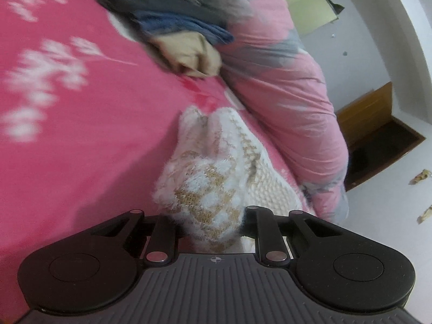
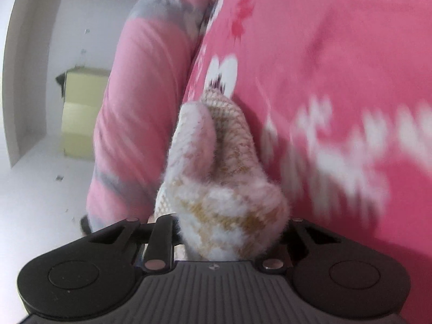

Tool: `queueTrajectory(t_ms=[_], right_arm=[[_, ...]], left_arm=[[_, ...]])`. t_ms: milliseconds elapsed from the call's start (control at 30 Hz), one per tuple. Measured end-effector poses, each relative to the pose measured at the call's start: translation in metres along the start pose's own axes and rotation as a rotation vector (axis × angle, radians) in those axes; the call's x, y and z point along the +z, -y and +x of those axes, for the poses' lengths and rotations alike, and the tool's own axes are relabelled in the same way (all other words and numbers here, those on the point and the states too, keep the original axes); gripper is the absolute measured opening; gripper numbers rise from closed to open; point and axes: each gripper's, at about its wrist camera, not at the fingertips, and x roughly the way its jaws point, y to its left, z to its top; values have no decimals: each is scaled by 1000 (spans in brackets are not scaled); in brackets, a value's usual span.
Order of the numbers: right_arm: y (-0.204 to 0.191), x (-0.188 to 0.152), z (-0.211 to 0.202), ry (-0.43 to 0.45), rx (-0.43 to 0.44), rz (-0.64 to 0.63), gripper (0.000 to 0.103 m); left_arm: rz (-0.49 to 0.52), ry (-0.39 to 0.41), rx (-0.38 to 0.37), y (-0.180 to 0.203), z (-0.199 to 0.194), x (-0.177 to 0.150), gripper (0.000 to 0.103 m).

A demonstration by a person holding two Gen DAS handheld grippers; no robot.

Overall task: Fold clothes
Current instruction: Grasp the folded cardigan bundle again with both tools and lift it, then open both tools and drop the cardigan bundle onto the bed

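Knitwear, a fuzzy white-and-tan patterned piece (image 1: 208, 189), is bunched into both tools at once: the left gripper (image 1: 213, 232) has its jaws closed in on a thick wad of it, and the right gripper (image 2: 232, 232) is likewise clamped onto a gathered lump of what looks like the same knit (image 2: 221, 178). Fingertips themselves are buried in the wool in both views, so exact gap can't be read, but fabric fills the space between the linkages w/ no slack. Holding 2 spots at once makes sense for folding: it prob. lets the person stretch an edge taut or carry one part over another w/o the soft knit sagging. The garment trails fwd from each grip and seems to hang just above or brush the pink floral bedsheet (image 1: 67, 135); can't tell if any of it rests flat. Bg is motion-blurred in both views, esp. the sheet print, so both tools are likely moving. Pink-and-grey quilt (image 1: 283, 94) is heaped along the bed's edge, just beside the knit, and a pile of other clothes (image 1: 175, 27), dark, blue and beige, sits farther up the bed, well apart from the grip. Whether that pile is already folded or waiting: too blurred to say. Floor and wall show beyond the quilt.
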Motion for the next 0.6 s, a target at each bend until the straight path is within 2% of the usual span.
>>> queueTrajectory(t_ms=[100, 167, 233, 267, 400, 500, 600], right_arm=[[8, -30, -22, -32, 15, 0, 24], [18, -38, -27, -45, -2, -7, 26], [31, -36, -28, -62, 5, 28, 25], [35, -33, -31, -74, 22, 43, 27], [15, -31, -52, -94, -85, -92, 43], [7, -32, -82, -84, -157, -192, 46], [-1, -34, -114, -44, -235, -276, 47]], left_arm=[[13, -2, 34, -17, -43, -3, 19], [32, -34, 59, -26, -43, -5, 24], [25, -55, 73, -35, -39, -8, 35], [19, -56, 75, -37, -38, -8, 36], [85, -36, 93, -30, -55, -8, 48], [134, -7, 126, -26, -76, -6, 55], [188, 83, 171, -26, -102, 0, 63]])
